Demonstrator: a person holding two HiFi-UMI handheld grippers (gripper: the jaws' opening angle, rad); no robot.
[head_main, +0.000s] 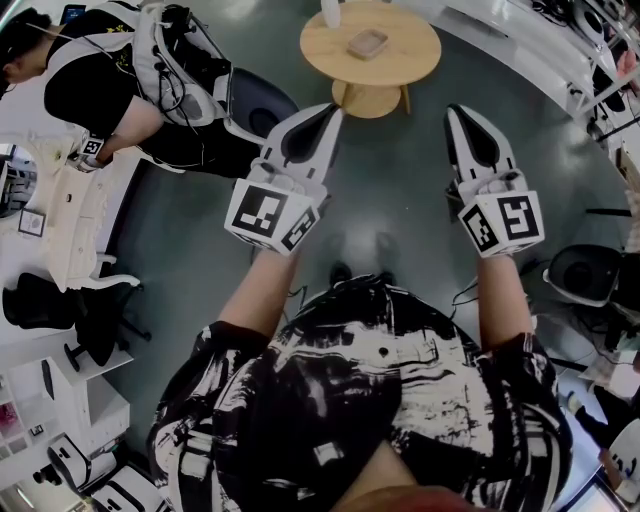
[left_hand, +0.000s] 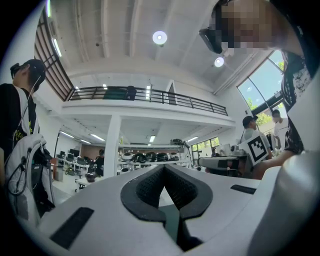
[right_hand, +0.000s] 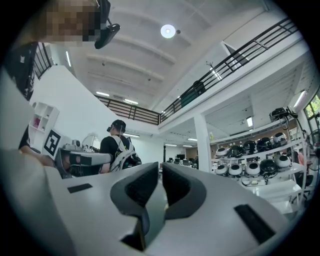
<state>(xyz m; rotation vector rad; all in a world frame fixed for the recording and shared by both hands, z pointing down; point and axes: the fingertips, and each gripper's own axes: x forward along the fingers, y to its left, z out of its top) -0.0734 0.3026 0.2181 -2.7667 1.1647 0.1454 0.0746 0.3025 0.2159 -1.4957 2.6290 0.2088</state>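
Wooden table (head_main: 405, 52) only in head view; left tool (head_main: 330, 110) closed, right tool (head_main: 456, 110) barely ajar, both empty.

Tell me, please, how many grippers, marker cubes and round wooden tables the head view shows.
Grippers: 2, the left gripper and the right gripper.
Marker cubes: 2, the left cube and the right cube.
Tables: 1, the round wooden table.
Total: 5.
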